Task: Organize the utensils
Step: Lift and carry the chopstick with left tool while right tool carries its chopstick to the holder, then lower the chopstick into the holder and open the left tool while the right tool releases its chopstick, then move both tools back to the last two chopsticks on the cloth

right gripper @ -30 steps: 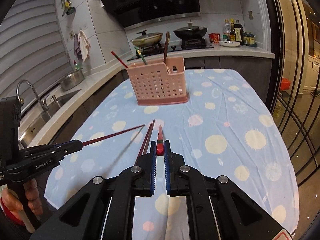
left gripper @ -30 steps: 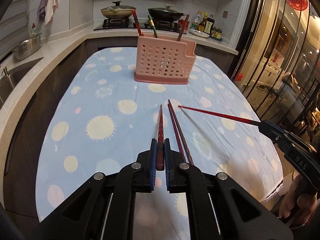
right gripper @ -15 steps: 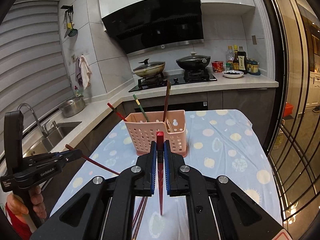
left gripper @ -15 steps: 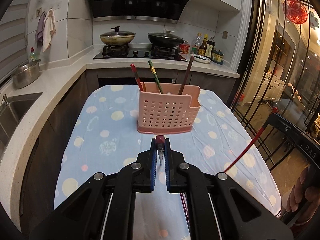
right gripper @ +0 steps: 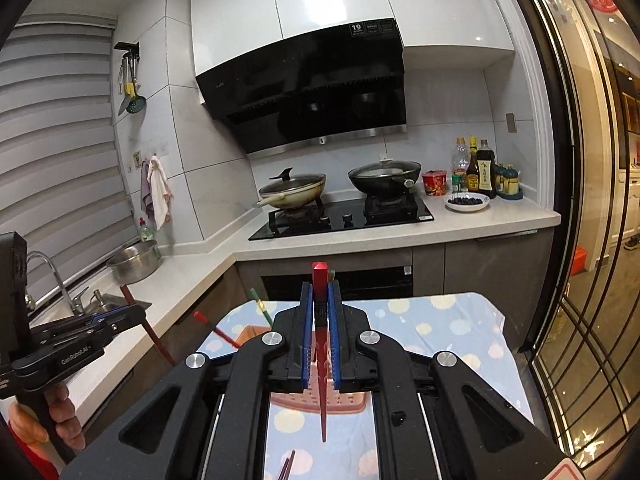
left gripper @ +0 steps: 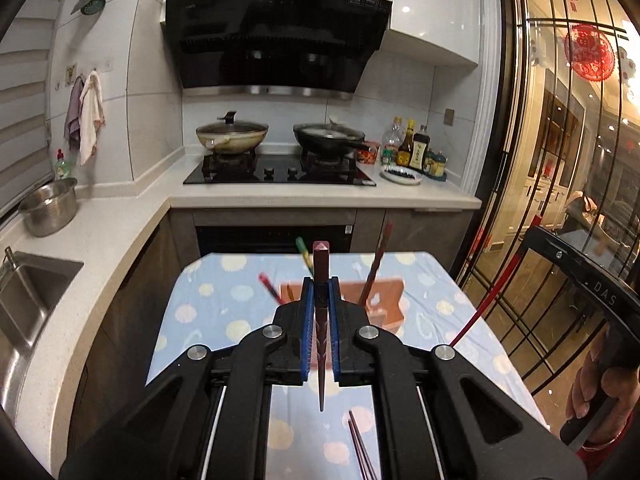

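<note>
My left gripper (left gripper: 320,292) is shut on a dark red chopstick (left gripper: 321,344), held upright with its tip pointing down above the table. My right gripper (right gripper: 320,300) is shut on a bright red chopstick (right gripper: 320,360), also upright, tip down. The pink perforated utensil holder (left gripper: 384,300) stands on the table beyond both grippers, partly hidden by the fingers; it also shows in the right wrist view (right gripper: 248,334). Three chopsticks lean in it. Two more chopsticks (left gripper: 360,452) lie on the tablecloth below the left gripper. The right gripper also shows in the left wrist view (left gripper: 592,300).
The table has a light blue cloth with pale dots (left gripper: 208,304). A counter with a sink (left gripper: 24,292), a steel pot (left gripper: 50,208), a stove with two pans (left gripper: 280,160) and bottles lies behind. A glass door with black bars (left gripper: 560,200) is at right.
Both grippers have risen and tilted, swinging their chopsticks from lying forward to upright with tips down. The holder now sits lower in both views.
</note>
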